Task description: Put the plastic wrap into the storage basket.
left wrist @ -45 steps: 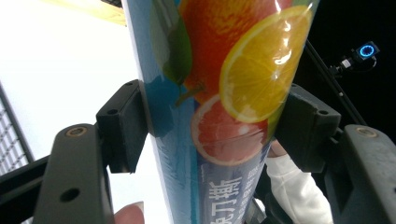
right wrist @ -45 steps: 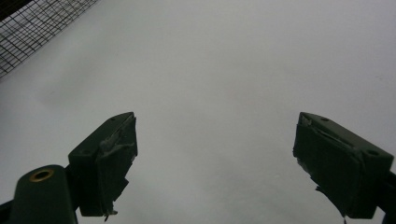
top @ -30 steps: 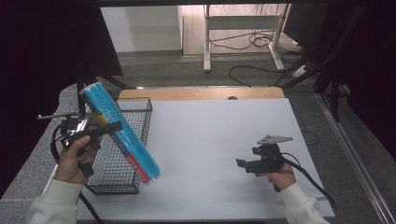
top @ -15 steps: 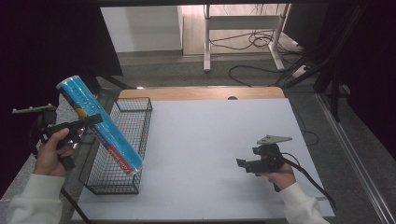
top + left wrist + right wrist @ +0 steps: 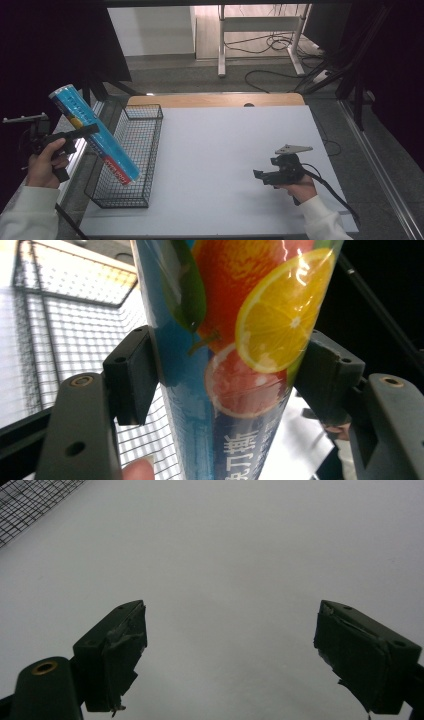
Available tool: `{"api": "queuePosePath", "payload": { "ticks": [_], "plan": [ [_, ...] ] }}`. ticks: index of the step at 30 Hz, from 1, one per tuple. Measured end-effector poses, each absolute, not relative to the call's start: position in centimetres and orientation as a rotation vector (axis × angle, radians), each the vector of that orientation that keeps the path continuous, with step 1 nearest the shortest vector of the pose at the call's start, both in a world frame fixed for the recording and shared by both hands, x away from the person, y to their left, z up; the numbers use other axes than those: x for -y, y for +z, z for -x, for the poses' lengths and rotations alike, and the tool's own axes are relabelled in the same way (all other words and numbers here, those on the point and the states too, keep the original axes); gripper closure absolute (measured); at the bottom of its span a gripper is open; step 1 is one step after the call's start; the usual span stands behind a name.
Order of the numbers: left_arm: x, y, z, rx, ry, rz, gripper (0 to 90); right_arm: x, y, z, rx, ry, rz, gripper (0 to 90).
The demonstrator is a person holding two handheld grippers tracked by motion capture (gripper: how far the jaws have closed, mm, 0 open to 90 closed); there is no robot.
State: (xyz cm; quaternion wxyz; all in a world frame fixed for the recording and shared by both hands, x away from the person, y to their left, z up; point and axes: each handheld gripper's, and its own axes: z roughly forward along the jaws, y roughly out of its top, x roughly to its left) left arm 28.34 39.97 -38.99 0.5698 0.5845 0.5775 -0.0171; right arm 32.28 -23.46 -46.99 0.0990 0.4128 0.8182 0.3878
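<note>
A long blue tube printed with citrus slices hangs tilted, its top toward the far left and its lower end down at the left wall of the black wire basket. My left gripper is shut on the tube's middle, out past the table's left edge. In the left gripper view both pads press on its sides. My right gripper rests low over the white table at the front right. Its jaws stand wide apart with nothing between them.
The basket stands along the table's left side, and its corner appears at the top left of the right gripper view. A wooden strip runs along the table's far edge. Desk legs and cables lie on the floor behind.
My left hand has carried the tube leftward, from above the basket to beyond the table's left edge. The right hand has not moved.
</note>
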Motion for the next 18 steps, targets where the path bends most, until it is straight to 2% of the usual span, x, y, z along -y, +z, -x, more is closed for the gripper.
{"api": "queuePosePath", "payload": {
  "ticks": [18],
  "plan": [
    [-38.2, -41.8, -29.5, -1.431, -0.049, -1.504, 32.0, 24.0, -47.0, -32.5, -2.398, 1.159, -1.249, 13.7]
  ]
}}
